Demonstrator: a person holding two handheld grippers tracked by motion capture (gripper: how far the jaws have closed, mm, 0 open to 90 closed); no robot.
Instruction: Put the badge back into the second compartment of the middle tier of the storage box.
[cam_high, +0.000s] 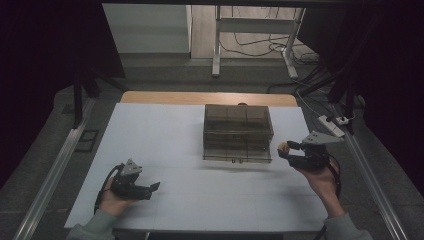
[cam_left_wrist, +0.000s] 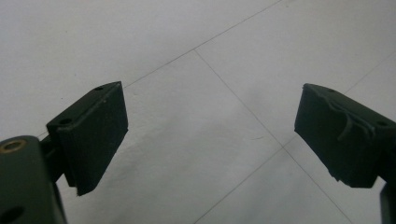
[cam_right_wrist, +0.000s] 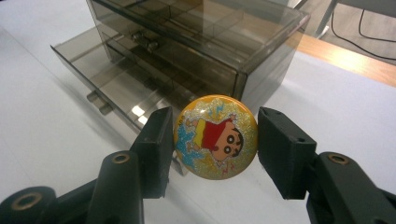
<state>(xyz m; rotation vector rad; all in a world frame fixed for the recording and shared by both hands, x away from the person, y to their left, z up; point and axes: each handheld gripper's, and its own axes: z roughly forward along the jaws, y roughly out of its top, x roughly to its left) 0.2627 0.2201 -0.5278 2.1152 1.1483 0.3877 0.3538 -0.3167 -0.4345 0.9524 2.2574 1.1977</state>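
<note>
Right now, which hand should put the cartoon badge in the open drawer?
Probably the right. Its tool already grips the badge beside the box, whose bottom drawer stands open. The left tool is open, holds nothing, and sits farther off.

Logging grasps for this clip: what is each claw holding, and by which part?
The right claw holds a round cartoon badge by its opposite edges, face toward the camera. The left claw is open and holds nothing.
</note>
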